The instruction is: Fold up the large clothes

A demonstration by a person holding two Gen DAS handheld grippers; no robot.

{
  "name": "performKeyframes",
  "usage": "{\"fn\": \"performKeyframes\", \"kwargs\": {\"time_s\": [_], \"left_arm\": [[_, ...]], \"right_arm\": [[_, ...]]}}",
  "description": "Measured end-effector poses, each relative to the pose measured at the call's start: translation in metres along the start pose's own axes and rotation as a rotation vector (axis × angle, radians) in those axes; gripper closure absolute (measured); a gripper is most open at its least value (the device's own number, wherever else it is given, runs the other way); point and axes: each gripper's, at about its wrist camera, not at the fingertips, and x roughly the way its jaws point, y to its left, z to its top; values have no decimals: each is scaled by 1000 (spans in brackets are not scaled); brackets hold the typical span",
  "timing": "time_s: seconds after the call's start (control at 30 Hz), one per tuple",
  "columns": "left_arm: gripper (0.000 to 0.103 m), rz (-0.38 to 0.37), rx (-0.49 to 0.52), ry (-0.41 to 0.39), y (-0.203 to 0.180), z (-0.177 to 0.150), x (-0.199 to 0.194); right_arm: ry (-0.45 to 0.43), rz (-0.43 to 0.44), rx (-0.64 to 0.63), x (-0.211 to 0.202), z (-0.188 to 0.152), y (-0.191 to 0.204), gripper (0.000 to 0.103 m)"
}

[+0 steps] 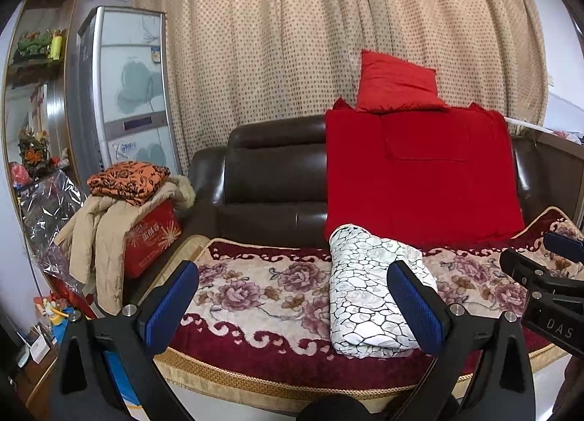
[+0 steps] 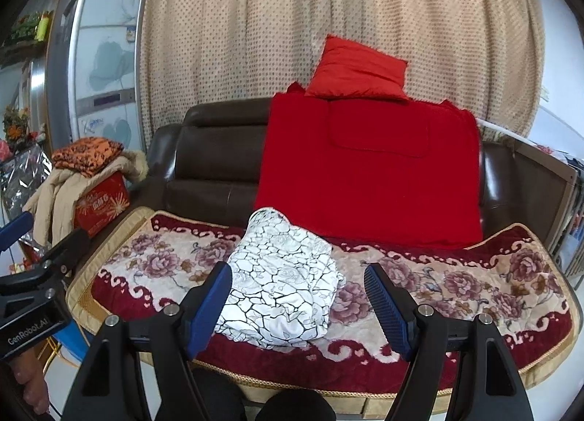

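A folded white garment with a black crackle pattern [image 1: 376, 293] lies on the sofa seat, on a flowered seat cover [image 1: 262, 293] with a dark red border, its far end close to the foot of a red blanket [image 1: 419, 172] draped over the brown sofa back [image 1: 277, 165]. The left claw [image 1: 292, 297] is held in the air in front of the seat with its blue pads spread wide and nothing between them; from its camera the garment sits toward the right pad, which overlaps the bundle's right edge in the view, though the claw looks to be short of the cloth and not touching it. The right claw [image 2: 299, 300] is likewise wide open and empty; in its camera the garment [image 2: 281, 286] appears between the two pads, nearer the left one, and beyond the fingertips, apart from them. Each claw shows at the edge of the other's view, side by side. A red cushion [image 1: 398, 81] rests on top of the sofa back above the blanket. To the left of the sofa, an orange patterned cloth [image 1: 127, 180] lies folded on a beige coat [image 1: 106, 231] draped over a red box [image 1: 153, 238].
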Motion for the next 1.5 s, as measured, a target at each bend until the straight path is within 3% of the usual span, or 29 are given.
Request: {"fn": "performKeyframes", "kwargs": {"time_s": [0.83, 1.5], "left_arm": [[1, 2, -35, 159, 5, -4, 112], [1, -11, -63, 193, 42, -22, 138]], "right_arm": [[167, 68, 14, 120, 0, 21, 25], [195, 57, -11, 141, 0, 60, 25]]}}
